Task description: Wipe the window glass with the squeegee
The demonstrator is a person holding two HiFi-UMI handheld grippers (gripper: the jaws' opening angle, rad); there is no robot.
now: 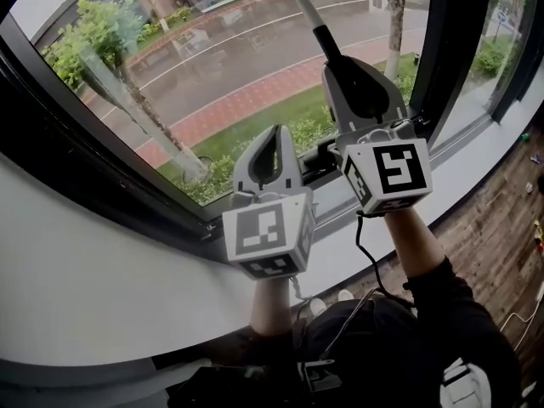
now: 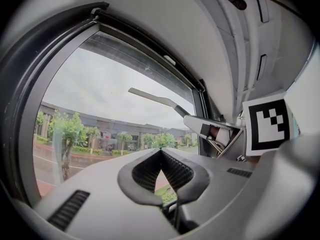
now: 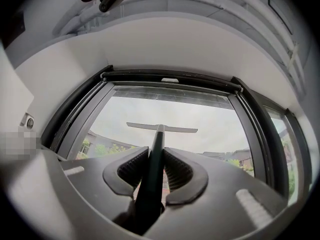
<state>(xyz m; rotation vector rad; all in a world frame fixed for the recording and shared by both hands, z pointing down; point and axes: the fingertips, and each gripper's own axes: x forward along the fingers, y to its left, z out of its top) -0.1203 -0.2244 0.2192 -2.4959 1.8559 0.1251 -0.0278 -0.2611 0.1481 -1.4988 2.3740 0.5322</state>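
The left hand-held gripper and the right hand-held gripper were pale grey plastic, each with two curved jaws lined with black ribbed pads. Each carried a white cube printed with black square markers, and a thin black cable hung below the right one. The person wore a black sleeve.

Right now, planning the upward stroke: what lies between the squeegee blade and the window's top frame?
Nothing but bare glass between squeegee blade and top frame, per the right gripper view.

Dark-handled squeegee points up, pale blade level before the window glass.
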